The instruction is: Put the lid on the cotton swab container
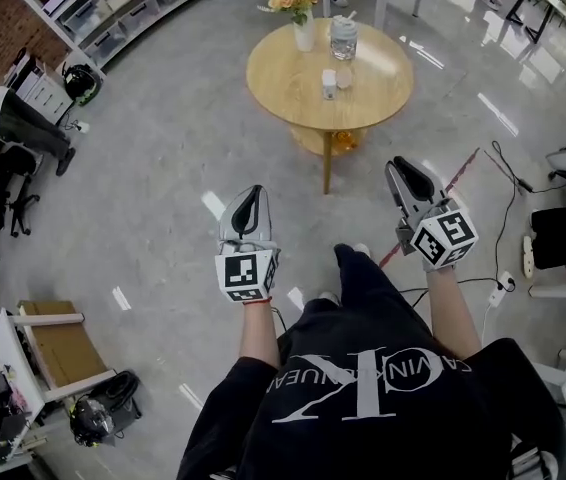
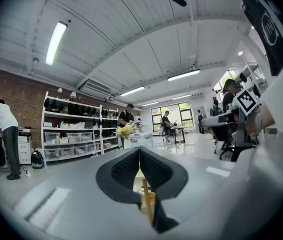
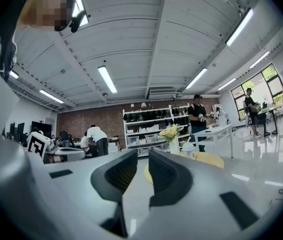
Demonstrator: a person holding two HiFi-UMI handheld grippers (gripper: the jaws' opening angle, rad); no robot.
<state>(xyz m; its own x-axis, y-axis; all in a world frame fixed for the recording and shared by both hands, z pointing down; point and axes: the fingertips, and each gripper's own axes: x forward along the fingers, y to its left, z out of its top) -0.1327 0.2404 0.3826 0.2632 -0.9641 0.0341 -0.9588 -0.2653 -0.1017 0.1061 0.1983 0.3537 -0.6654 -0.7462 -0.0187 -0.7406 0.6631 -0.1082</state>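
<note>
The left gripper (image 1: pixel 252 196) is held out low in front of the person, pointing toward the table (image 1: pixel 283 98). Its own view shows the jaws pressed together with nothing between them, only a sliver of the table's yellow top beyond. That looks like a carrying pose for the approach rather than any work in hand. The table stands well apart from both grippers, across open floor. On it the small white container (image 1: pixel 329 83) sits near the middle, with a clear piece (image 1: pixel 344 76) just beside it. This piece may be the lid, though it is too small to be sure. Behind them are a vase (image 1: pixel 304 36) of flowers and a jar (image 1: pixel 343 38), set toward the far edge, which leaves the near side free for reaching in. The right gripper (image 1: pixel 408 176) is raised a little higher and angled the same way. Its jaws are all but closed, with a slim gap at the pads and nothing held. The task seems not yet begun; the next move would be to step closer and open a gripper.
</note>
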